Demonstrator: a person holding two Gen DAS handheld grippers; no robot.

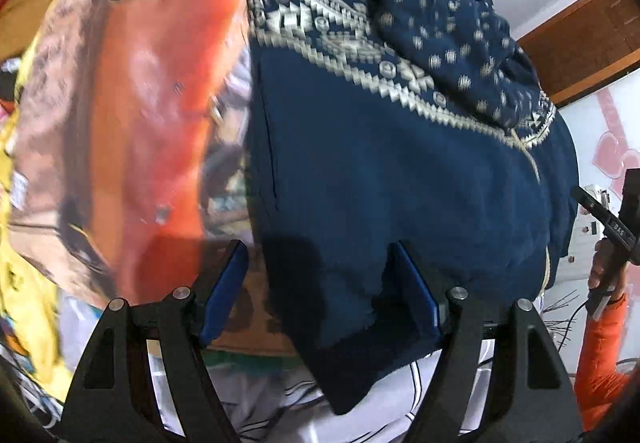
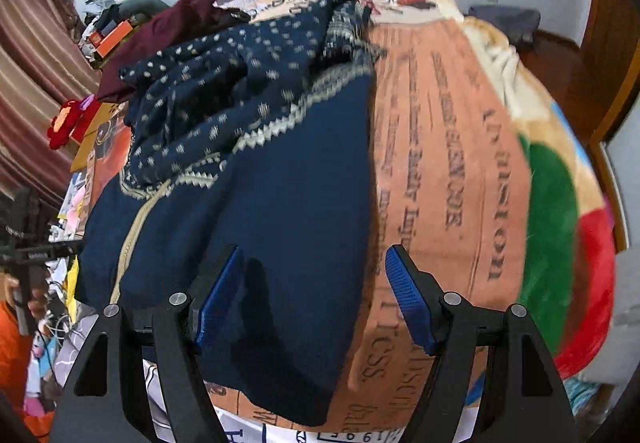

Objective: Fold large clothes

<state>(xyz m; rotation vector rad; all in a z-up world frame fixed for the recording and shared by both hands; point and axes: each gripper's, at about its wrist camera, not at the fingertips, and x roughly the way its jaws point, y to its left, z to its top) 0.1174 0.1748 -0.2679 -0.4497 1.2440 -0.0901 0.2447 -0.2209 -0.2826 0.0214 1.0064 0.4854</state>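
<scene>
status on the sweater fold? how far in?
Done: navy patterned sweater lies on the printed blanket, dotted sleeves bunched over its chest. In hand: nothing; left gripper and right gripper open at the hem. Left: bottom fold, tidying.

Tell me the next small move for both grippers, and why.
Probably lower both and close on the sweater's near hem. The left gripper and right gripper are open, nothing pinched; the hem lies between each one's fingers on the blanket.

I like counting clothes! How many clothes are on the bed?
2: a blue sweater spread on the blanket, and a maroon garment bunched behind it. More may be hidden underneath.
</scene>
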